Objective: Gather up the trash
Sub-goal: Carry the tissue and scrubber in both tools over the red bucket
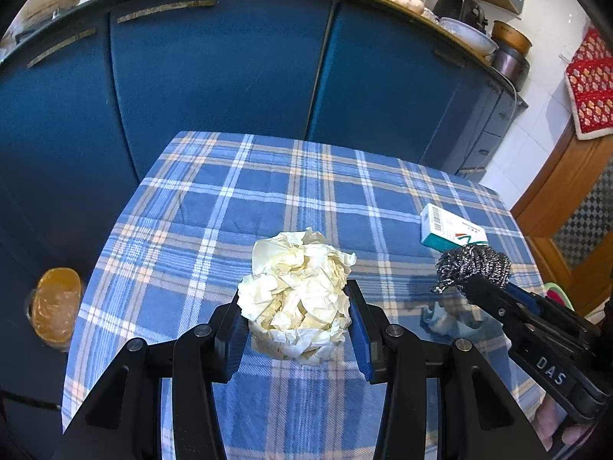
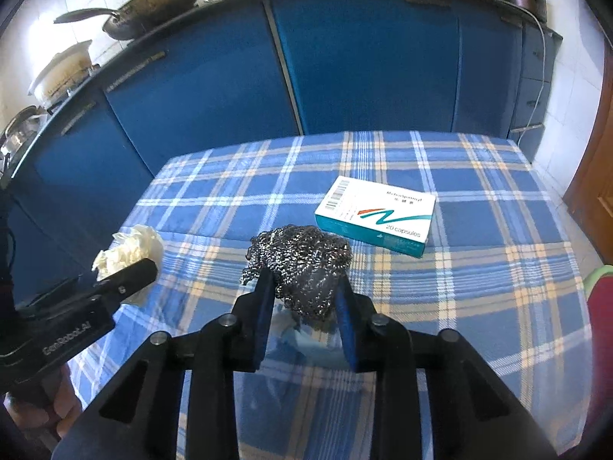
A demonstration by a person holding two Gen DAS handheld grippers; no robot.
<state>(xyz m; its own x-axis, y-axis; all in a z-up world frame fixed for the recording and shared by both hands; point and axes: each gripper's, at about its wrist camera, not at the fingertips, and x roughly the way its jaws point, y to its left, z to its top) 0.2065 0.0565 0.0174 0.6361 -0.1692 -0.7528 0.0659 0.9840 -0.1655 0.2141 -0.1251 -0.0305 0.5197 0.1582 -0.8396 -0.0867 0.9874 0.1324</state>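
Observation:
A crumpled cream paper ball [image 1: 299, 268] sits between the blue pads of my left gripper [image 1: 295, 293], which is shut on it just above the blue checked tablecloth [image 1: 268, 191]. To its right, my right gripper [image 2: 304, 280] is shut on a grey steel-wool scourer [image 2: 302, 257], held a little above the cloth. The left wrist view shows the same scourer [image 1: 473, 264] at the tip of the right gripper [image 1: 477, 283]. In the right wrist view the left gripper [image 2: 141, 268] and the paper ball [image 2: 130, 247] are at the left.
A white and teal capsule box [image 2: 377, 214] lies on the cloth beyond the scourer. A crumpled pale blue scrap [image 2: 302, 339] lies under the right gripper. A round bin with a yellowish liner [image 1: 55, 306] stands on the floor at the left. Blue cabinets [image 1: 214, 76] stand behind the table.

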